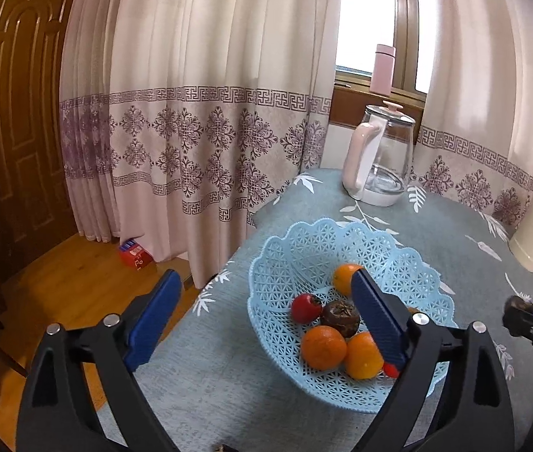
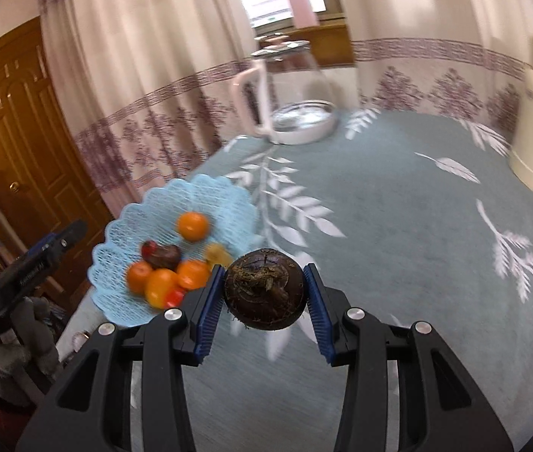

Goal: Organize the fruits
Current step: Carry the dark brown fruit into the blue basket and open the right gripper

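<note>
Left claw [image 1: 266, 305] hangs wide open and empty over the near-left rim of the blue basket [image 1: 304, 241], tilted down toward it, one pad over the fruit inside: oranges [image 1: 323, 346], a red fruit [image 1: 306, 307], a dark brown one [image 1: 340, 316]. Right claw [image 2: 264, 295] sits lower, just right of the basket, clamped on a dark brown round fruit [image 2: 264, 290] held above the surface [image 2: 398, 226].
</note>
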The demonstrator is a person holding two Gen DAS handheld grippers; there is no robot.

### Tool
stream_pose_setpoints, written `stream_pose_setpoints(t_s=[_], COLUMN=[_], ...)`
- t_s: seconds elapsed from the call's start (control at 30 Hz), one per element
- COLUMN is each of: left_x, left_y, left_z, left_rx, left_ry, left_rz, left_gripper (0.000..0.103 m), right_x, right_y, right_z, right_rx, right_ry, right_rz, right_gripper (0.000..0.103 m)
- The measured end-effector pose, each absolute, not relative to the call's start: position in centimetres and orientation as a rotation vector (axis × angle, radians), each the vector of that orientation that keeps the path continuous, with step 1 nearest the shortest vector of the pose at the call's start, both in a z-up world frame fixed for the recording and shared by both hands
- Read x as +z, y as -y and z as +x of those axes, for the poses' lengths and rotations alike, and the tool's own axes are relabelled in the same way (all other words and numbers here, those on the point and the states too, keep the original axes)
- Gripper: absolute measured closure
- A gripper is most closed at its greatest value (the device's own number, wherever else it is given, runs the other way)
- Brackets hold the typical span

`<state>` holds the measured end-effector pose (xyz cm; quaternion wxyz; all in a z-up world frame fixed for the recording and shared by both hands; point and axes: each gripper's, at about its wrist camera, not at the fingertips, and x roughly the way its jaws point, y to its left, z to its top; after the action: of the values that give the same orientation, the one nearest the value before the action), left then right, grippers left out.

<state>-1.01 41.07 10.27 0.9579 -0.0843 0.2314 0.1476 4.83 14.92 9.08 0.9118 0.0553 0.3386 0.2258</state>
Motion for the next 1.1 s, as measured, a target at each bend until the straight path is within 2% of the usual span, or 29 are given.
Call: stream_pose_setpoints(t_s=[0.57, 1.03, 1.1], left_x=[11.2, 11.1, 11.1], left_y=[-43.4, -43.7, -43.6], left_z=[-1.9, -1.7, -1.7], left_rx=[0.329, 0.328, 0.323], left_ry=[-0.448, -0.456, -0.455], left_rz=[-0.234, -0.253, -0.251], left_gripper=[0.009, 0.009, 0.007], right_x=[8.9, 8.9, 9.1], right_y=[-26.0, -25.7, -25.0], right_z=[9.3, 9.9, 9.5], right_rx=[0.568, 0.537, 0.528], right_ry=[-0.742, -0.743, -0.734], right_rz=[-0.010, 0.028, 0.037], right_gripper=[0.060, 0.059, 0.059])
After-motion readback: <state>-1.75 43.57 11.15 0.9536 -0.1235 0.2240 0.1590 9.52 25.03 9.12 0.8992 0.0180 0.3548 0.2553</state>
